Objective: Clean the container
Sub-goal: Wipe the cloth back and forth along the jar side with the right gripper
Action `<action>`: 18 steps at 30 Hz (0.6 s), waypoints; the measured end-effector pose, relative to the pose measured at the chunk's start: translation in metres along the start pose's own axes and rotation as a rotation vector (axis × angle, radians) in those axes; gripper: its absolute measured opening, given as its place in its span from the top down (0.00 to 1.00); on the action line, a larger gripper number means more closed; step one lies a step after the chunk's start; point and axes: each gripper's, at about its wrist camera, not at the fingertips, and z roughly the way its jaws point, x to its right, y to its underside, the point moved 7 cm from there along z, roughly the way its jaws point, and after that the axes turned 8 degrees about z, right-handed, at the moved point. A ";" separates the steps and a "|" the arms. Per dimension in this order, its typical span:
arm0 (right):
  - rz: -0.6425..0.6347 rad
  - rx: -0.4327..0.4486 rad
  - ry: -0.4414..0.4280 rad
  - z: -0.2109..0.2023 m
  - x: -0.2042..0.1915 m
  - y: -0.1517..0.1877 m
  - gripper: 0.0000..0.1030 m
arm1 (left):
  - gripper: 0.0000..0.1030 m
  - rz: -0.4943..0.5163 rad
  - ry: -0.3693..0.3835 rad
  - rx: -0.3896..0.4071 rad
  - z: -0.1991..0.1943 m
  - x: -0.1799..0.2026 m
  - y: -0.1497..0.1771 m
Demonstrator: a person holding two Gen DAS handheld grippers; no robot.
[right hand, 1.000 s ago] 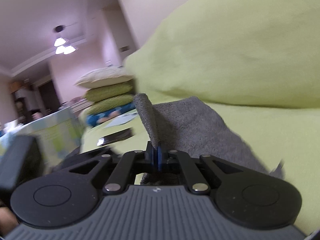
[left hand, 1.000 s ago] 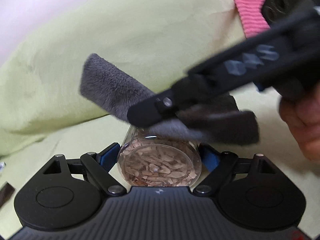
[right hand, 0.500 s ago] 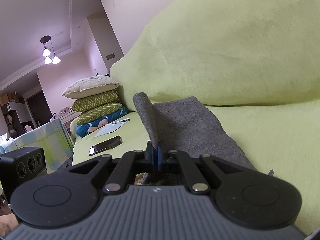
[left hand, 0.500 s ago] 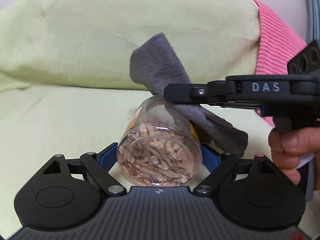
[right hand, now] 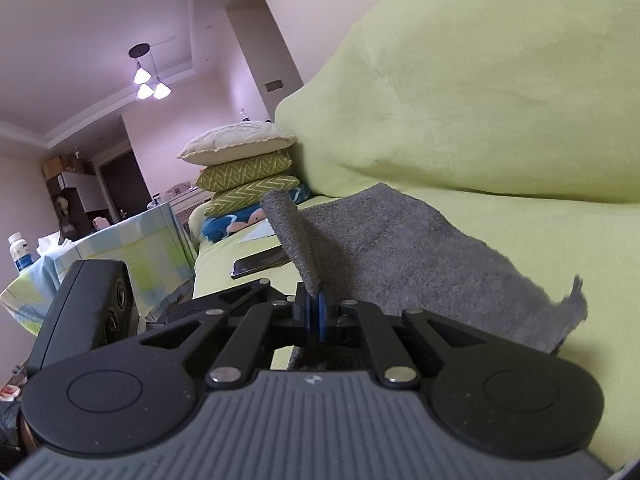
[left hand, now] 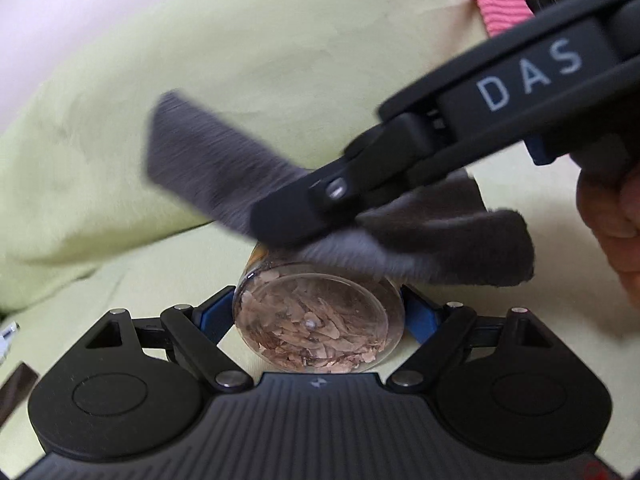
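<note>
Clear jar [left hand: 318,320] (flakes inside) sits clamped between closing left gripper [left hand: 320,312] pads.

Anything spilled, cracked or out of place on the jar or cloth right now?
Nothing stands out. The clear jar of brown flakes lies sideways between the left gripper pads, contents inside. The right gripper pinches the grey cloth against the jar's side.
</note>
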 end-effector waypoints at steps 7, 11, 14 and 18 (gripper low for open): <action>0.059 0.113 0.166 -0.007 0.039 -0.017 0.99 | 0.17 0.005 -0.002 0.008 -0.002 0.001 -0.001; 0.085 0.119 0.170 -0.008 0.045 -0.016 0.99 | 0.17 -0.084 0.024 0.010 -0.002 -0.007 0.001; 0.082 0.117 0.173 -0.008 0.044 -0.017 0.99 | 0.15 -0.192 0.064 0.038 -0.005 -0.016 0.001; 0.092 0.115 0.170 -0.009 0.045 -0.017 0.99 | 0.14 -0.358 0.124 0.059 -0.005 -0.031 0.005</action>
